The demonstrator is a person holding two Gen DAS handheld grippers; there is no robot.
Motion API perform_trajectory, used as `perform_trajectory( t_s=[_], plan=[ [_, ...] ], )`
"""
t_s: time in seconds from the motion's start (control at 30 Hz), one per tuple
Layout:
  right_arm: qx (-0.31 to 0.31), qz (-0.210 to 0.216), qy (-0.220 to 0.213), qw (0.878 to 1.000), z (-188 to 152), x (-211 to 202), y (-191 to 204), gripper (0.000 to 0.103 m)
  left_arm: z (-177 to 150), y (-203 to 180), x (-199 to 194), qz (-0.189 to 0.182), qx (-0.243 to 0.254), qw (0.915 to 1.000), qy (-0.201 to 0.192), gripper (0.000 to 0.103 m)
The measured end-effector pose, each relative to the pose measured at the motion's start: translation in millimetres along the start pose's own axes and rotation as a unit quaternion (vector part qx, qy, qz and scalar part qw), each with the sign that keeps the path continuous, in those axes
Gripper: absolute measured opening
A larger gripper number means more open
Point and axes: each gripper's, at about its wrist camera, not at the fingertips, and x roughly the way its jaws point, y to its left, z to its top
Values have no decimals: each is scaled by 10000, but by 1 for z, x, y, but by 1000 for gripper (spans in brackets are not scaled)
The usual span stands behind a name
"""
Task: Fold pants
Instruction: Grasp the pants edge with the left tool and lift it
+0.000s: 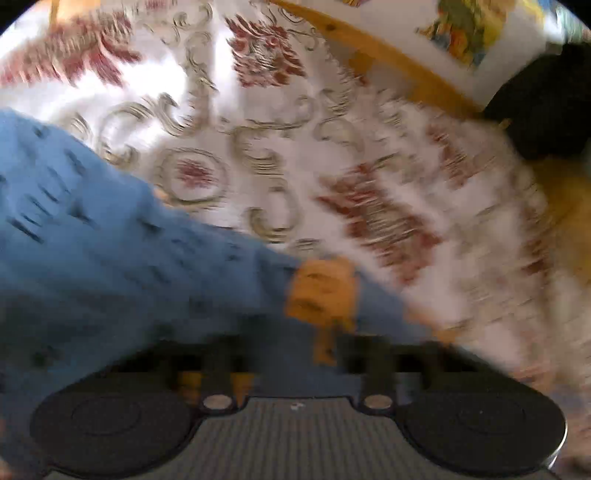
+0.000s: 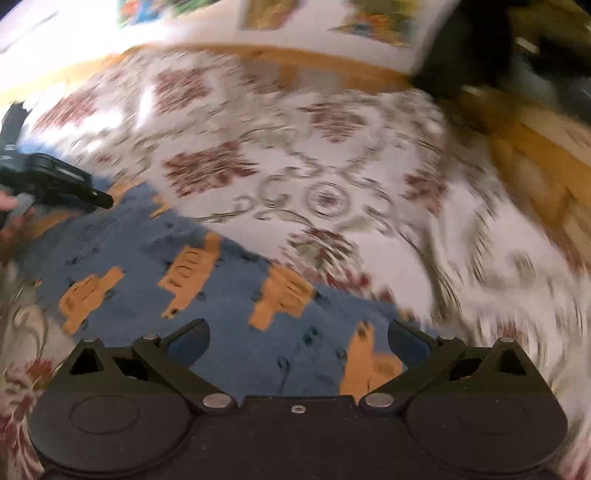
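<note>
Nearest to you in the right wrist view, your right gripper (image 2: pixel 297 339) has its two dark fingers (image 2: pixel 188 341) spread wide, and nothing is between them. They hang just over the pants (image 2: pixel 221 295), and I cannot tell if the tips touch the cloth. The pants are soft blue fabric with orange blocky shapes, something like small vehicles, and little dark marks scattered between. They lie flat on the tablecloth (image 2: pixel 325 177), in the lower left part of this view, with one straight edge running diagonally.

In the left wrist view your left gripper (image 1: pixel 295 350) is very blurred. The black finger parts seem to lie low over the blue cloth, and one orange patch (image 1: pixel 321 291) stands just in front of them. I cannot tell if the jaws are spread or pressed together, nor if they pinch the fabric.

Further away, the right wrist view shows the left gripper at the far corner of the pants, black and angular, with a bit of your hand (image 2: pixel 7 203) behind it.

The tablecloth is white and shiny, with dark red flowers and grey-green curls. Beyond it runs a yellow wooden edge (image 1: pixel 388 55), then a white surface with colourful pictures (image 1: pixel 465 29).
</note>
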Motion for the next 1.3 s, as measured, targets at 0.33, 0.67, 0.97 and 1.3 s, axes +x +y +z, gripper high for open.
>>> perform_trajectory(
  t_s=[0.33,0.67,0.97,1.3],
  plan=[
    [-179,2272,1274,9653,173,116,33,88,-13,-3,-5,212,281,9991,-236,1],
    [-122,3637,1386,9211,187,204,83,30,-4,23,-1,-299,-905,9954,-102,3],
    [-495,3353,1100,9344,170,182,80,25,7,46,3,-1001,-1937,9756,246,40],
    [-589,3351,1275,9317,159,191,77,23,8,41,4,-1105,-1771,9777,221,54]
  ],
)
